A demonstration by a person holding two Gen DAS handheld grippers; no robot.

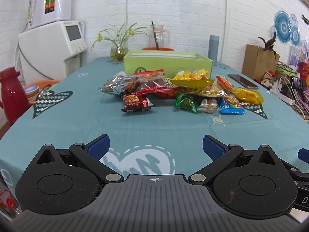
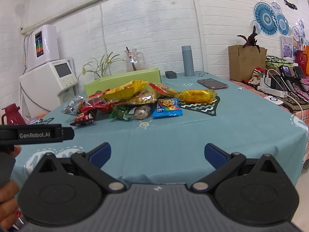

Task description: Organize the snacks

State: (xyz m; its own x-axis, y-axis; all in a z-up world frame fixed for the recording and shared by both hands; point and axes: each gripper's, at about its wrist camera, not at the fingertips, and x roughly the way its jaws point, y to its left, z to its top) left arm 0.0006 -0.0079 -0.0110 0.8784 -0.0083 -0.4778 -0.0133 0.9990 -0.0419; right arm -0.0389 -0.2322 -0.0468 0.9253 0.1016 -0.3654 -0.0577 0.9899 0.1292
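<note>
A: Green box (image 1: 167, 62): status?
B: Open-topped, on the desk (image 1: 81, 114) beyond the snack pile (image 1: 173, 90); contents not visible.
A: Grippers?
B: Left gripper (image 1: 156, 147): fingers spread wide, holding nothing, above the desk; snack pile well ahead of it. Right gripper (image 2: 157, 153): fingers likewise wide apart, empty; pile ahead, slightly left.
A: Legible text?
B: "GenRobot.AI" on the left gripper's side, in the right wrist view.

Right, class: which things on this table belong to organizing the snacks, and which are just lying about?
Belongs to the job:
snack pile
green box
left gripper
right gripper

Just lying about:
phone
grey bottle
glass jug
flower vase
</note>
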